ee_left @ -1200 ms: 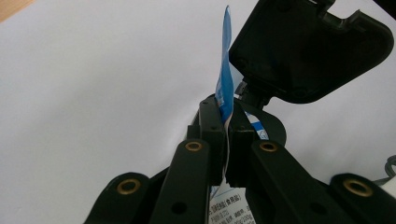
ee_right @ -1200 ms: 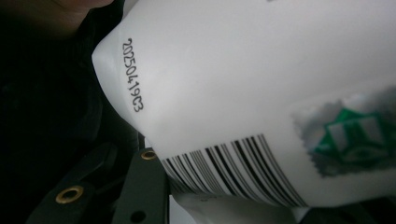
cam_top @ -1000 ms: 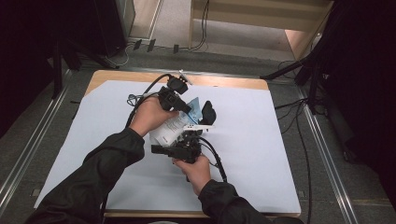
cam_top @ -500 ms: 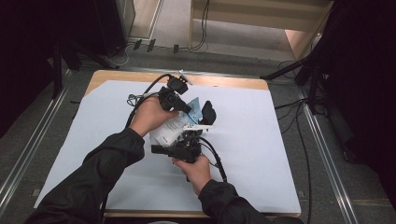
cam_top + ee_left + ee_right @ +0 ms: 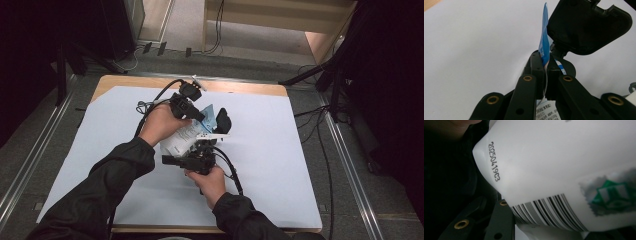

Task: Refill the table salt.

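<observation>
A white bag [image 5: 182, 137] with a blue top edge [image 5: 544, 45] is held above the table between both grippers. My left gripper [image 5: 196, 115] is shut on that blue top edge, and in the left gripper view its fingertips [image 5: 536, 67] pinch the thin film. My right gripper [image 5: 202, 149] grips the bag's lower body from below. In the right gripper view the white bag [image 5: 554, 165] shows a barcode and a printed date, and it hides all but one finger [image 5: 499, 220]. A black container with an open hinged lid [image 5: 223, 120] stands just right of the bag's top.
A white sheet [image 5: 280, 150] covers the wooden table [image 5: 240, 87]. Black cables [image 5: 150, 102] trail from the left gripper across the sheet's far side, and another cable [image 5: 232, 172] loops by the right hand. Metal rails and dark stands flank the table.
</observation>
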